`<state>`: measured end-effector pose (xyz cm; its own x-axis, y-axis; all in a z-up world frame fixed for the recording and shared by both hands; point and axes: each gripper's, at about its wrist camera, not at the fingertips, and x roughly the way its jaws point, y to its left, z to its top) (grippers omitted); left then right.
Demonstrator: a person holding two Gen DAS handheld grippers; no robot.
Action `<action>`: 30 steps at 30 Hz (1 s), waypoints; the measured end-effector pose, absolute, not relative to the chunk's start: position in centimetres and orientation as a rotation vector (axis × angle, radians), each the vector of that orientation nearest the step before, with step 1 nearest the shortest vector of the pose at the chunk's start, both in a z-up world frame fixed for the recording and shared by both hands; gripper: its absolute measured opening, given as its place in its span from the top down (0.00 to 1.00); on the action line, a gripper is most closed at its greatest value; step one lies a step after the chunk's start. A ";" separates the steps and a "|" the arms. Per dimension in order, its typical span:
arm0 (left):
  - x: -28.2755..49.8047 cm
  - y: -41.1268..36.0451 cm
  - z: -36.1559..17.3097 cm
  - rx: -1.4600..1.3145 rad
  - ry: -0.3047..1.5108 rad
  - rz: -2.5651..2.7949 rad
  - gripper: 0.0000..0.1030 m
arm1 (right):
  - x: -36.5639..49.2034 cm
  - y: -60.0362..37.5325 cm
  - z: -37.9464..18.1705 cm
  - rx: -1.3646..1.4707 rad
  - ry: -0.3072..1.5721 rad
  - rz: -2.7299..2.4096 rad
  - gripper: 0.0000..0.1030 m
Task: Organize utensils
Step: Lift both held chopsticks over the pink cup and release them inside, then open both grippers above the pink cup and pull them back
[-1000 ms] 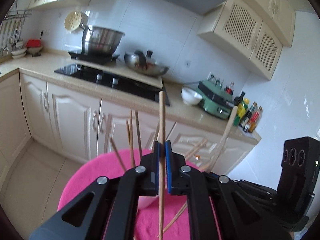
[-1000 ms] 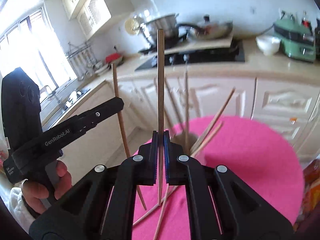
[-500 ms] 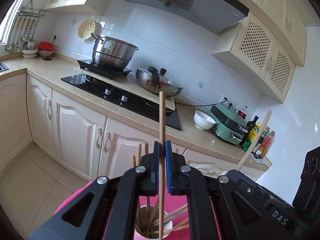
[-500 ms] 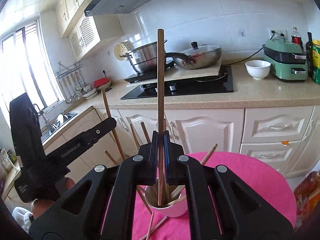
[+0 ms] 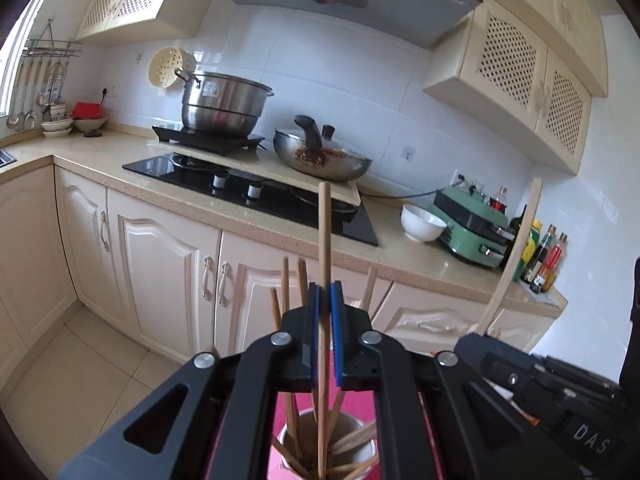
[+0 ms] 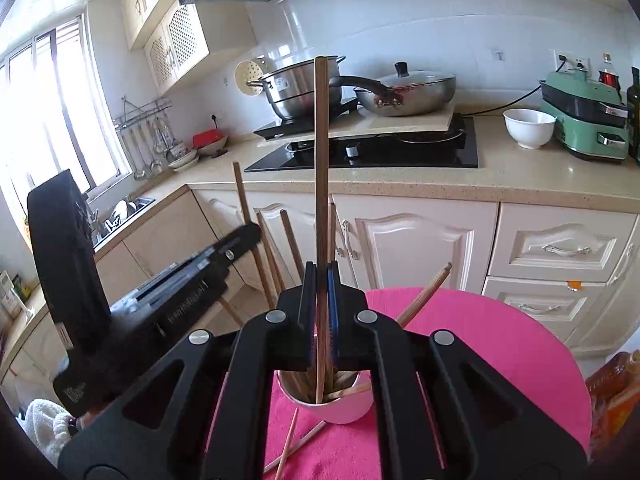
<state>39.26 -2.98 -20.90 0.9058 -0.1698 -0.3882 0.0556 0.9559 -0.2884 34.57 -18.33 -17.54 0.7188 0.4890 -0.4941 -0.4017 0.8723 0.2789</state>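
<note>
A white cup [image 6: 340,406] holding several wooden chopsticks stands on a round pink table [image 6: 500,344]; it also shows in the left wrist view [image 5: 360,440]. My left gripper [image 5: 325,292] has its jaws a little apart around an upright chopstick [image 5: 325,240] whose lower end is in the cup. My right gripper [image 6: 320,276] is shut on another upright chopstick [image 6: 321,160] whose tip reaches into the cup. Two loose chopsticks [image 6: 292,440] lie on the pink cloth in front of the cup.
Behind the table runs a kitchen counter [image 6: 520,176] with a black hob [image 6: 380,152], a steel pot [image 5: 224,104], a wok [image 5: 320,156], a white bowl [image 5: 422,222], a green appliance [image 5: 472,220] and bottles [image 5: 544,256]. A sink [image 6: 120,212] is at the left.
Both grippers have lowered their chopsticks into the cup. The left jaws have parted slightly around their chopstick. Both cameras have tilted up from the table toward the kitchen.
</note>
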 end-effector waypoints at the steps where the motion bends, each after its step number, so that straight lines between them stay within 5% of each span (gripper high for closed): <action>1: 39.1 -3.0 -21.1 -0.277 0.431 -0.120 0.94 | 34.4 -18.2 -17.6 0.147 0.590 0.498 0.94; 22: 35.7 -3.4 -24.2 -0.174 0.613 -0.158 0.93 | 32.1 -16.6 -19.9 0.047 0.637 0.456 0.94; 25: 35.2 -3.2 -24.1 -0.175 0.633 -0.146 0.69 | 32.0 -16.5 -20.1 0.045 0.642 0.449 0.94; 30: 34.2 -2.6 -23.6 -0.151 0.646 -0.095 0.66 | 31.9 -16.1 -20.5 0.033 0.650 0.437 0.94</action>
<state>34.22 -2.60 -23.63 0.7949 -0.1345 -0.5916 0.0407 0.9847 -0.1693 31.91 -16.15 -20.55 0.7088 0.4037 -0.5785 -0.3835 0.9088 0.1644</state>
